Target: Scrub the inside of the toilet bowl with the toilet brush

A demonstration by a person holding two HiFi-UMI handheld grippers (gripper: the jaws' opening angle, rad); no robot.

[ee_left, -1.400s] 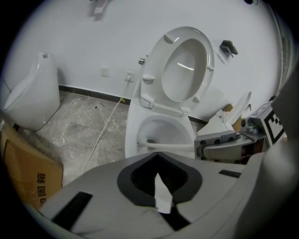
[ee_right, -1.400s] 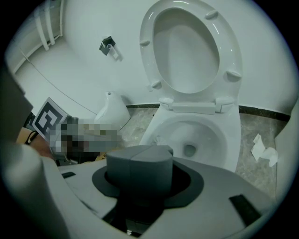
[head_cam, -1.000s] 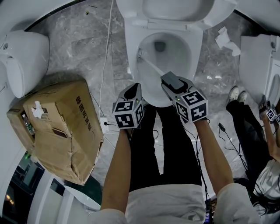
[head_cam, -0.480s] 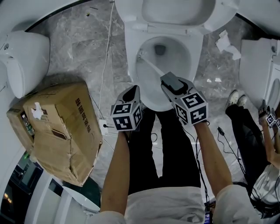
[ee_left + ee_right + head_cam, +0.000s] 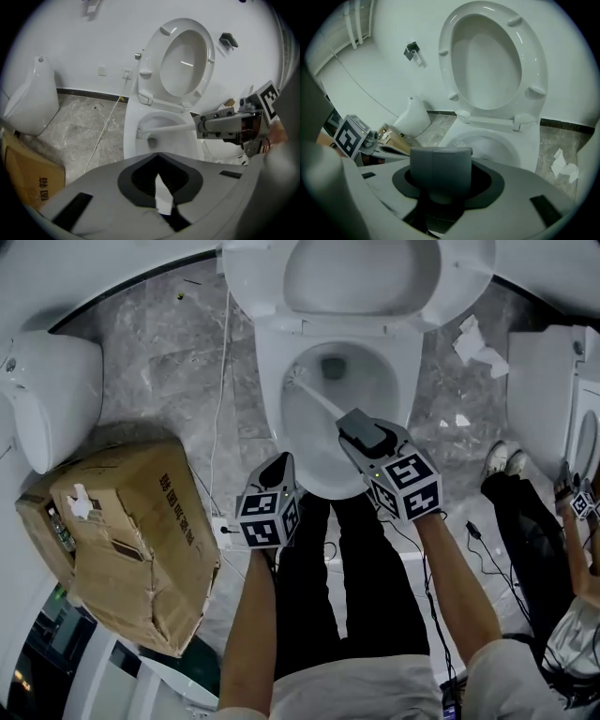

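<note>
The white toilet bowl (image 5: 277, 418) stands open with its lid raised. A toilet brush (image 5: 321, 397) with a white shaft reaches down into it. Its head (image 5: 297, 380) lies against the bowl's left inner wall, beside the drain. My right gripper (image 5: 362, 433) is over the front rim, shut on the brush's grey handle end (image 5: 440, 169). In the left gripper view the shaft (image 5: 171, 126) runs from the right gripper (image 5: 206, 125) to the brush head (image 5: 142, 133). My left gripper (image 5: 278, 468) hangs left of the front rim, shut on nothing.
A crushed cardboard box (image 5: 122, 521) lies on the marble floor at the left, and a white urinal (image 5: 52, 381) is beyond it. A white cable (image 5: 221, 381) runs beside the toilet. Crumpled tissue (image 5: 476, 341) and another white fixture (image 5: 548, 371) are at the right, near a second person (image 5: 539, 540).
The head view has shifted, so the toilet sits lower in the frame. The brush head stays on the left inner wall, and both grippers keep nearly the same places.
</note>
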